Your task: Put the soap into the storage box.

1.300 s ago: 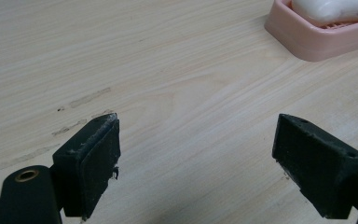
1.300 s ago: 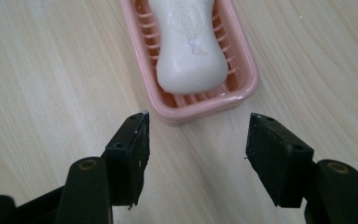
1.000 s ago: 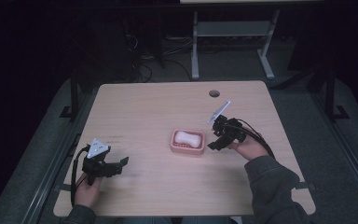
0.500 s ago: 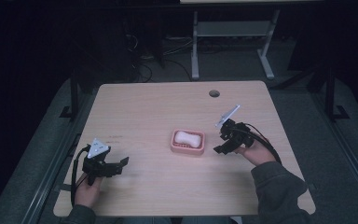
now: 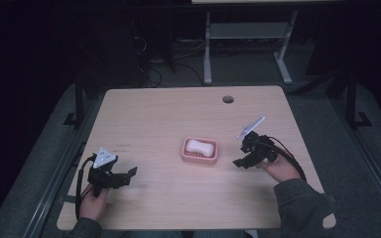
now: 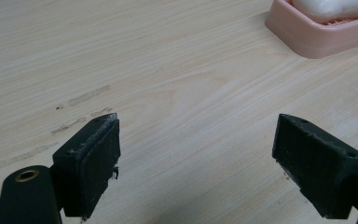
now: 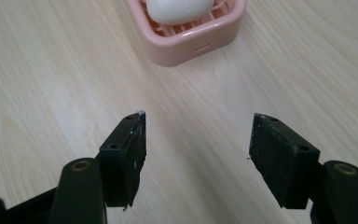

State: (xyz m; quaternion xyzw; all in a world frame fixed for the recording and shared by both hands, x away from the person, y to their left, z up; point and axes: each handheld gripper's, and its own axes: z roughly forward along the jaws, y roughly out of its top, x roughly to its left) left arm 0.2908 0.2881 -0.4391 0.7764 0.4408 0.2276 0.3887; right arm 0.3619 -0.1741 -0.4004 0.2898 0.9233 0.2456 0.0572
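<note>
Pale wood grain covers the table [image 5: 178, 114], and a pink soap dish [image 5: 200, 150] sits near its middle as the landmark for everything else. Well to the left of the dish and nearer the person's edge, the left gripper [image 5: 125, 175] rests low over the wood in the person's left hand [image 5: 93, 204], a grey three-cornered plate [image 5: 104, 157] on top and a black cable looping beside it. In the left gripper view its jaws stand wide apart with nothing between them but bare wood, the left gripper [image 6: 196, 154] released, and the soap dish [image 6: 317, 32] lies off at the upper right corner; a few faint scuff marks [image 6: 81, 109] streak the wood on the side away from the dish. Inside the dish lies a white bar of soap [image 5: 200, 147], resting on the slatted floor, as the right gripper view shows clearly with the soap [image 7: 179, 9] on the pink ribs of the soap dish [image 7: 191, 39]. To the right of the dish, near but apart from it, the right gripper [image 5: 240, 161] is held in the person's right hand [image 5: 278, 168], its grey plate tilted up and away. In the right gripper view the right gripper [image 7: 198, 149] points at the dish from a short way off, jaws spread and empty above the wood. A round grommet hole [image 5: 228, 99] sits beyond the dish, toward the table's far edge.
</note>
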